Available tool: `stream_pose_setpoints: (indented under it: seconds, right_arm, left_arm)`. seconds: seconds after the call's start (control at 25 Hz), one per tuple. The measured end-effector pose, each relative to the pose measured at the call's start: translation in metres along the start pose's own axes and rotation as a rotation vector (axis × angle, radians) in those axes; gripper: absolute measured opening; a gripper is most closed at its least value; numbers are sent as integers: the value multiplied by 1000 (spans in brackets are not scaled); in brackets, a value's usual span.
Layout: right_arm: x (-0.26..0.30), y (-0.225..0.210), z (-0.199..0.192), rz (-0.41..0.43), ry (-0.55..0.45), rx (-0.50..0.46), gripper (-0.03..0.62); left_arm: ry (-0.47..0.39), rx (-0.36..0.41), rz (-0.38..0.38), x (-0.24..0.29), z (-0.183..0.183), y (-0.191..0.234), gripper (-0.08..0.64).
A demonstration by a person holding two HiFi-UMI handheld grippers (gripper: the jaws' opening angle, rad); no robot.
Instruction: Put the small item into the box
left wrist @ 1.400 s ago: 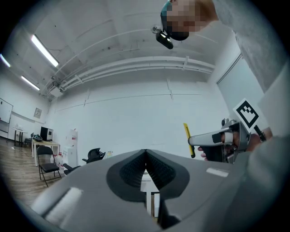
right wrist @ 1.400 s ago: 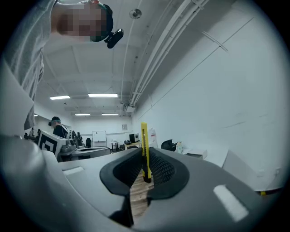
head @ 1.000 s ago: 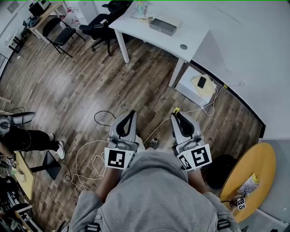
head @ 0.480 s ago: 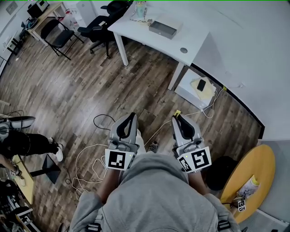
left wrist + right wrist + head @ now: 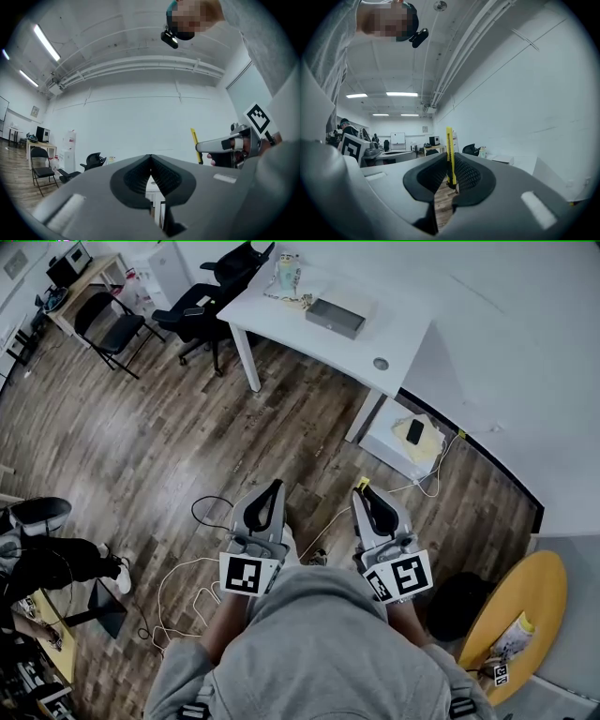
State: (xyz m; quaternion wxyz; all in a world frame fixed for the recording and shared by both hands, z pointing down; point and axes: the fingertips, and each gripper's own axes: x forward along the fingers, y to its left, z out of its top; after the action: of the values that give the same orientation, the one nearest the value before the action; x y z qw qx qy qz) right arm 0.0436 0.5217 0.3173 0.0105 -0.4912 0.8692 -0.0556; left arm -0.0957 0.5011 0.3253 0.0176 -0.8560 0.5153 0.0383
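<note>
The right hand-held gripper [image 5: 449, 161] is clamped on an upright, slim yellow utility knife [image 5: 449, 140]. The left hand-held gripper [image 5: 150, 161] has its jaws pressed together on nothing.

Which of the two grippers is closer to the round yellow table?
The right. The right gripper, shut on a yellow cutter, sits just left of the round yellow table in the head view; the left gripper is farther left.

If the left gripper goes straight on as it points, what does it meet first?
Nothing close. The left gripper, jaws shut and empty, points over open floor. The white table looks first in line, though depth is hard to judge.
</note>
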Motion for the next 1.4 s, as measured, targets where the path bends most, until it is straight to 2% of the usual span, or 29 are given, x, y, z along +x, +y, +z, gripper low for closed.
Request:
stream_pose_setpoints:
  seconds: [0.24, 0.48, 0.76, 1.16, 1.4]
  right_arm:
    - [51, -10, 5, -22, 4, 9, 64]
    - [101, -23, 7, -49, 21, 33, 64]
    - [162, -27, 4, -76, 39, 29, 64]
    - [233, -11, 1, -79, 35, 49, 64]
    - [247, -19, 1, -111, 23, 86, 64]
  left_arm:
    - [15, -7, -6, 40, -1, 45, 3]
    - [-10, -16, -72, 86, -2, 74, 3]
    - [-11, -28, -98, 124, -7, 125, 3]
    - [-11, -30, -101, 149, -13, 196, 3]
    - [-21, -39, -103, 158, -15, 213, 3]
